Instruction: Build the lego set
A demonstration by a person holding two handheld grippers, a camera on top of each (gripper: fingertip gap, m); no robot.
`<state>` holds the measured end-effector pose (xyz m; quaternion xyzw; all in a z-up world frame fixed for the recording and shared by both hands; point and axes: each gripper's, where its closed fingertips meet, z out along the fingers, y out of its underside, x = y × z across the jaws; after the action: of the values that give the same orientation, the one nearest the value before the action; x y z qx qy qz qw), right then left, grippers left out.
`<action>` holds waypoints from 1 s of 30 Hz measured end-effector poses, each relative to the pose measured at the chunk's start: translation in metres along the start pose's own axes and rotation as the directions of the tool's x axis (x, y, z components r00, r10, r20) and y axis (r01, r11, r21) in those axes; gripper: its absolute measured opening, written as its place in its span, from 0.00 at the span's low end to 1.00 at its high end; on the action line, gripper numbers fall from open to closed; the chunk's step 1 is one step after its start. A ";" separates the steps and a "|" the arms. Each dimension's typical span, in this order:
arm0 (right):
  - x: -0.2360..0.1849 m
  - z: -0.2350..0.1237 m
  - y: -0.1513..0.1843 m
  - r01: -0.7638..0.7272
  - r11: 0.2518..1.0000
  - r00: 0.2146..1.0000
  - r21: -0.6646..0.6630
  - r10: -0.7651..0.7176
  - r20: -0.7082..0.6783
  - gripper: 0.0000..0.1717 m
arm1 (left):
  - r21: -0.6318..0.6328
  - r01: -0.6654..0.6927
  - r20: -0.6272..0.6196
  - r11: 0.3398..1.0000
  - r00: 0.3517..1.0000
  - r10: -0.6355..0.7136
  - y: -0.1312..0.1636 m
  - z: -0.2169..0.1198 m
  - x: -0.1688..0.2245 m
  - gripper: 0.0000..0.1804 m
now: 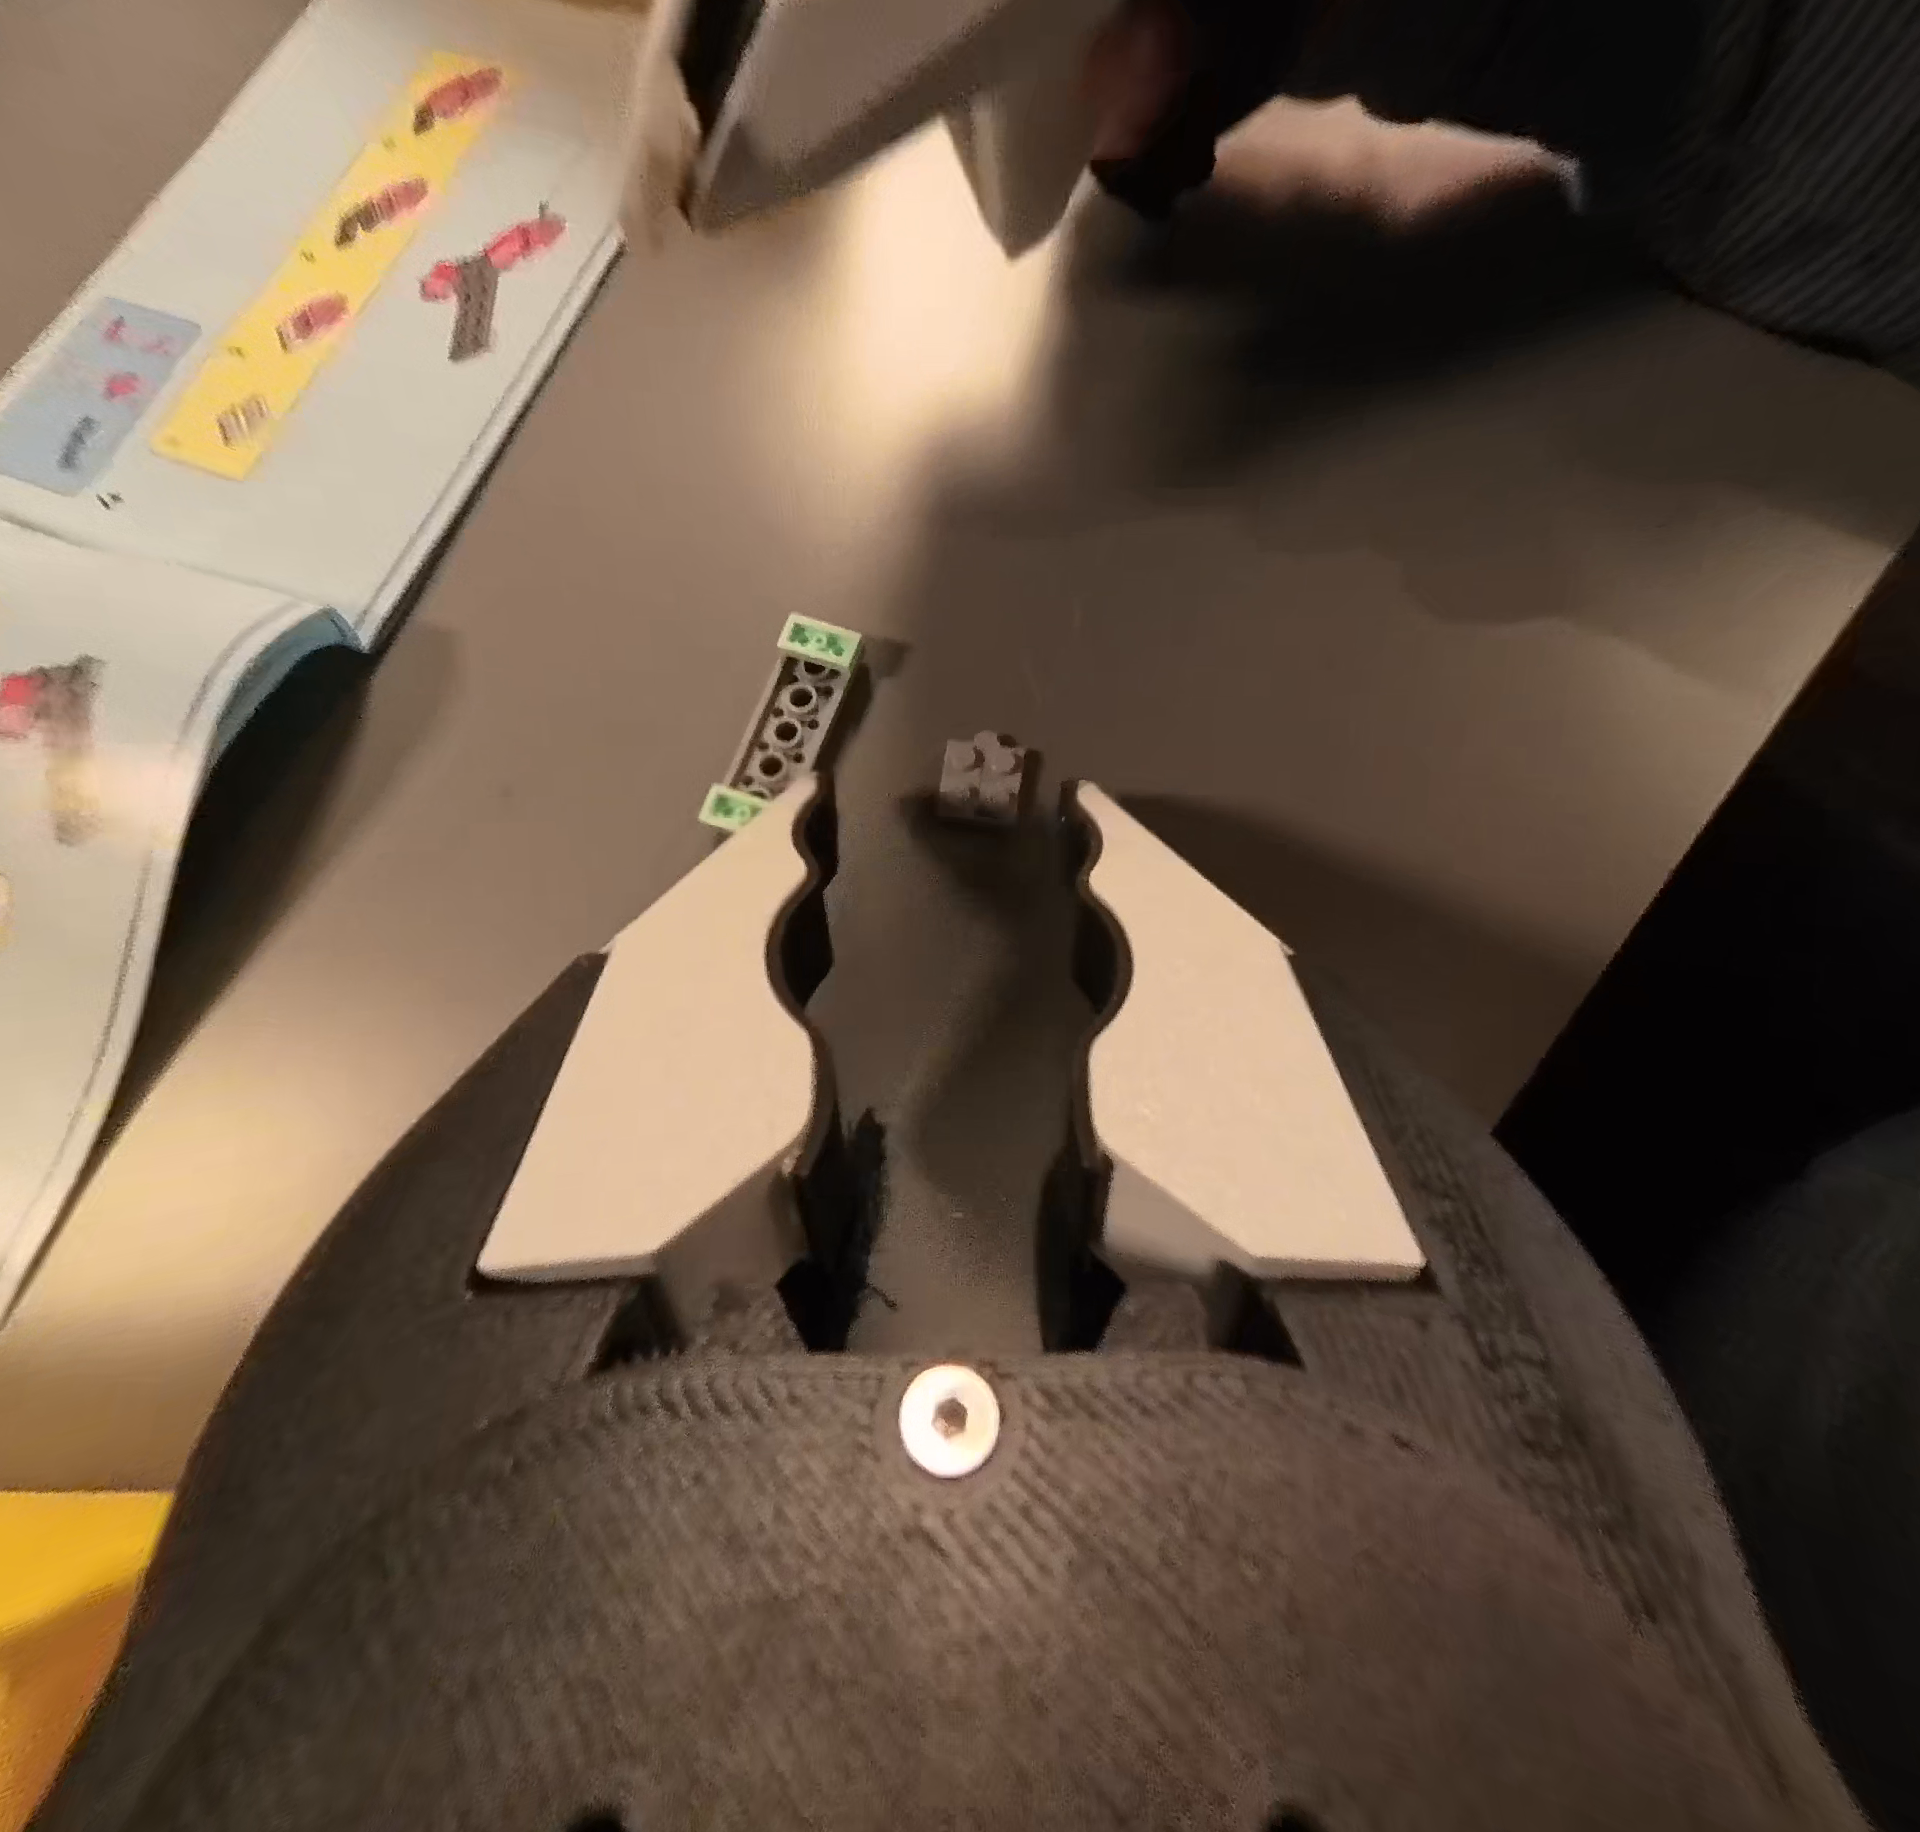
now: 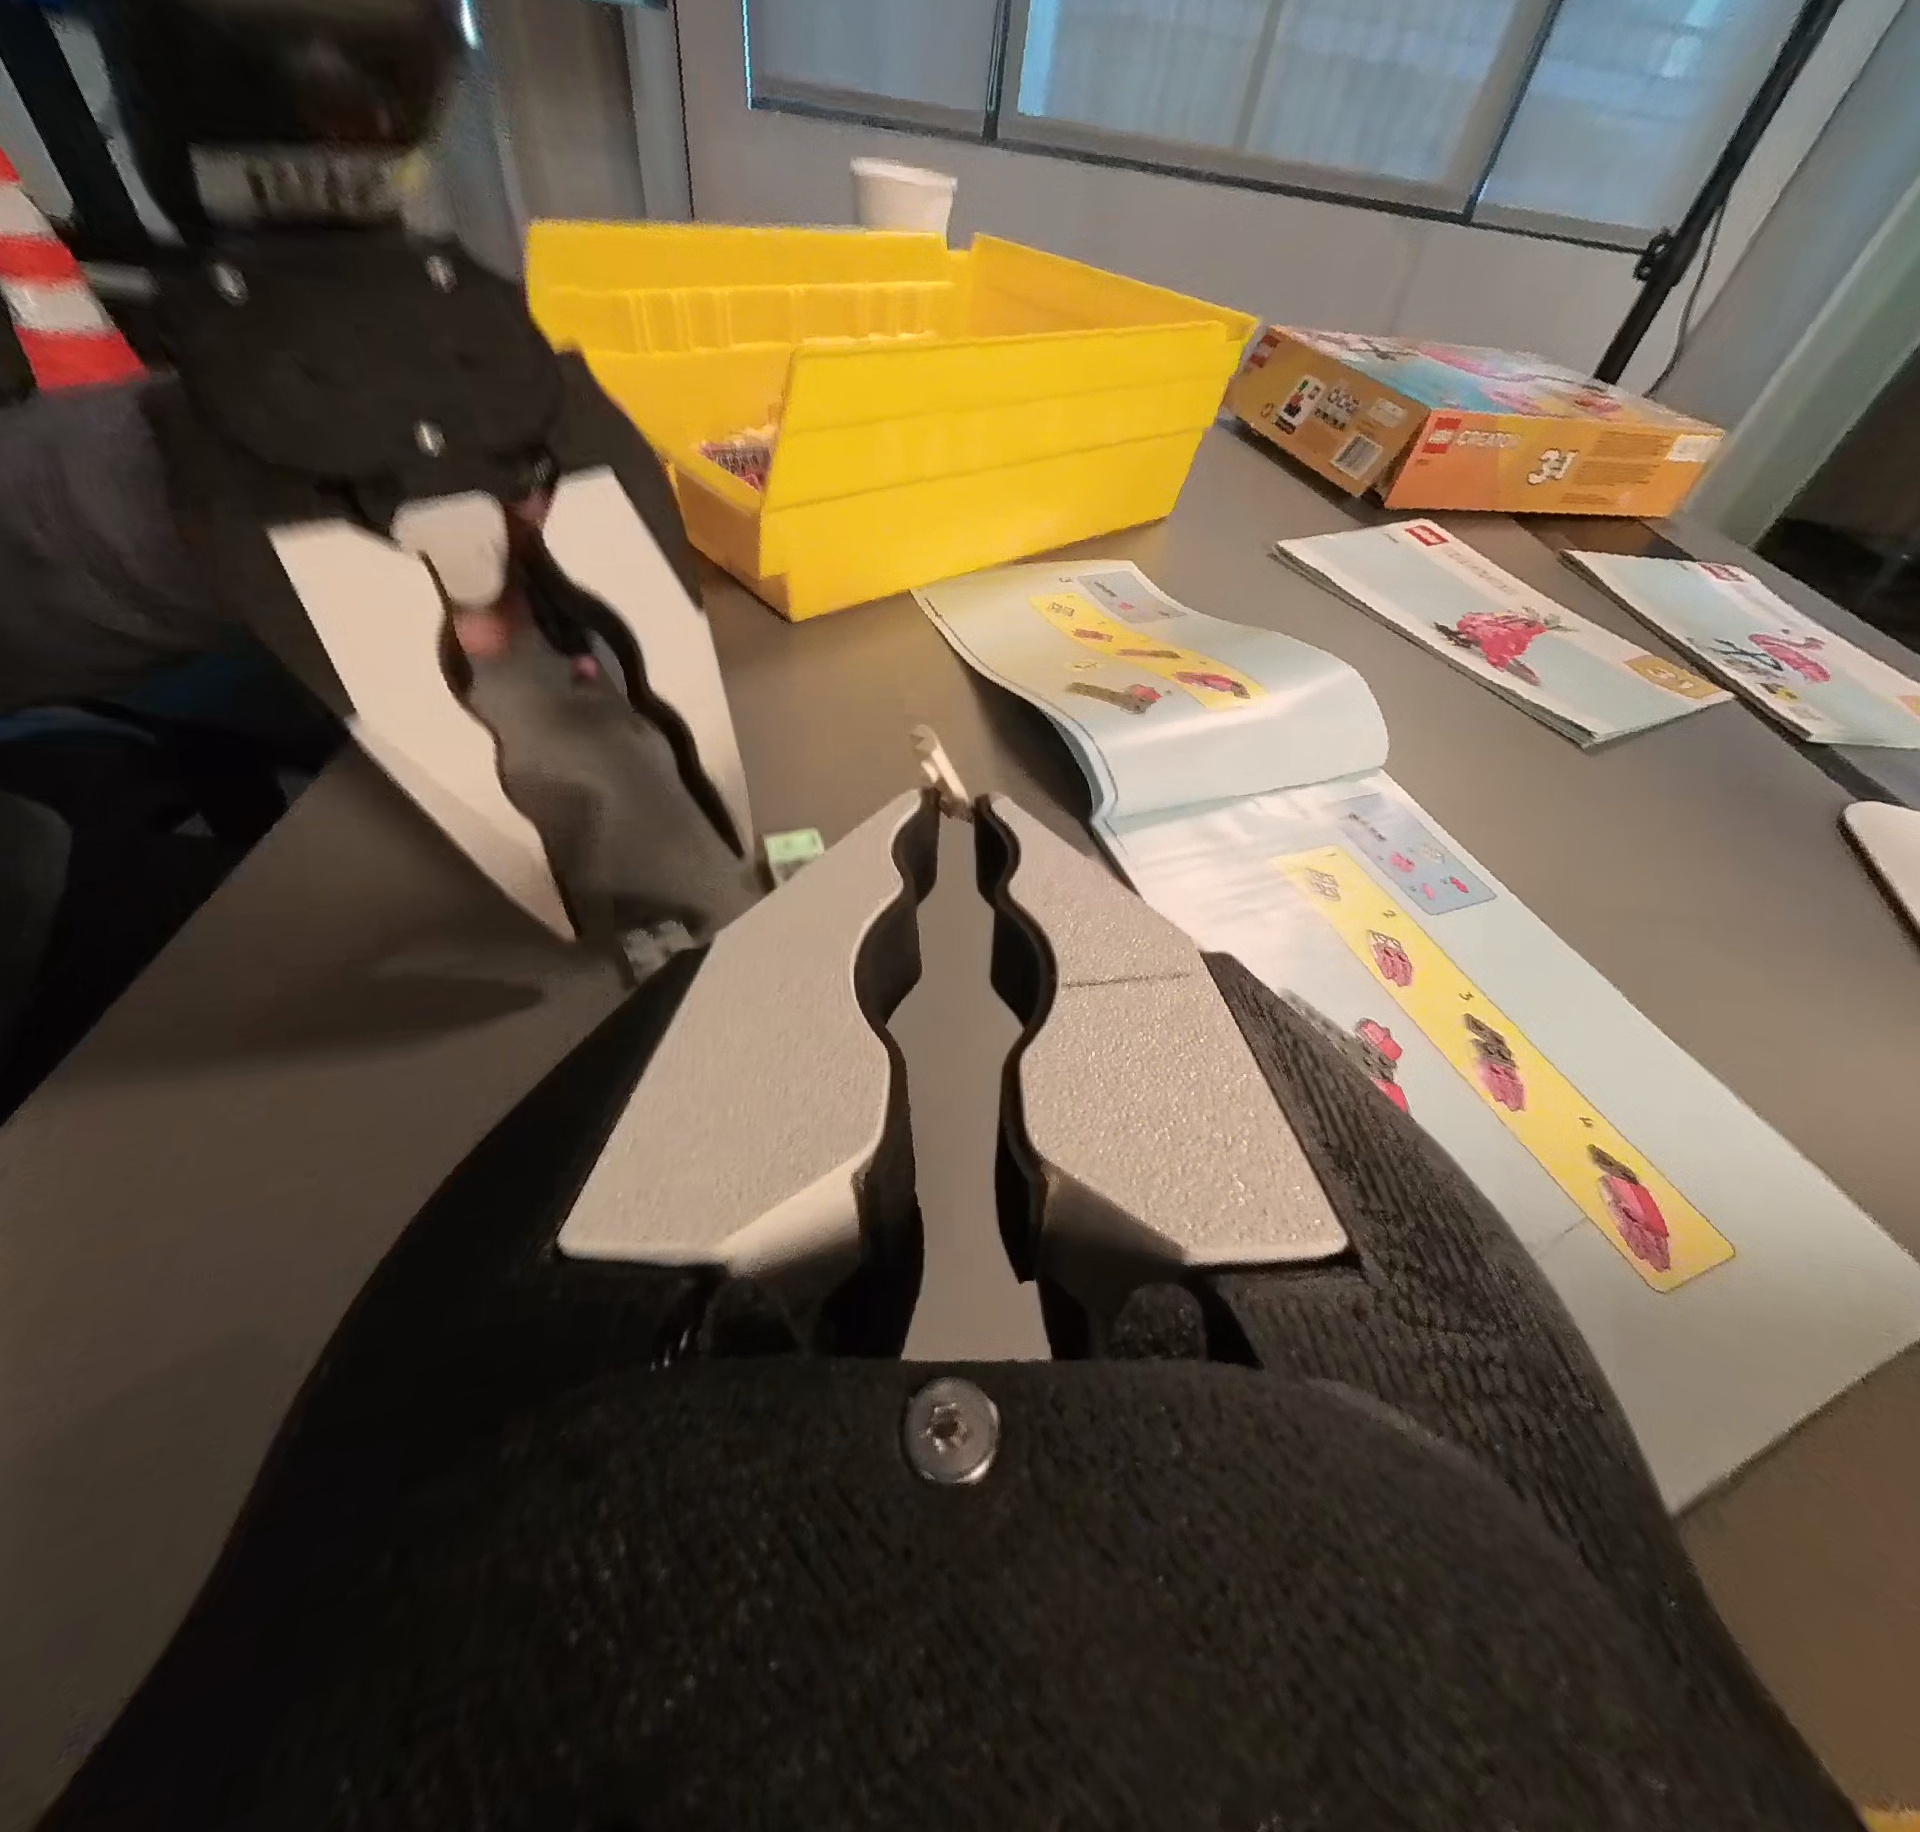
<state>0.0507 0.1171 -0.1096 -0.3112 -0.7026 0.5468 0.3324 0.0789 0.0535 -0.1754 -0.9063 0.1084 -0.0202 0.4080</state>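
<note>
Printed booklet (image 2: 1226,743) lies beside the right gripper (image 2: 958,814) pinching a small white piece (image 2: 938,759); left gripper (image 1: 945,806) jaws spread.

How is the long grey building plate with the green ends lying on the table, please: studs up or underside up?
Underside up: the long grey plate shows its hollow tubes, lying flat on the table beside the left gripper.

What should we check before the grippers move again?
1. Left gripper fingers apart, nothing between them: ok.
2. Small grey brick loose on the table, just ahead of the fingers: ok.
3. Long grey plate with green end tiles touched by the left finger: cannot tell.
4. Right gripper pinching a small pale piece: ok.
5. Open instruction booklet lying beside the right gripper: ok.
</note>
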 end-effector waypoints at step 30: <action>-0.066 0.013 0.017 0.112 0.984 0.953 -0.137 -0.067 0.294 0.02 | 0.117 -0.181 -0.047 0.977 0.981 0.187 -0.031 -0.003 0.001 0.02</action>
<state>0.0797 0.0602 -0.1369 -0.2204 -0.7965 0.5156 0.2263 0.0847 0.0713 -0.1501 -0.8671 0.2023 -0.0145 0.4551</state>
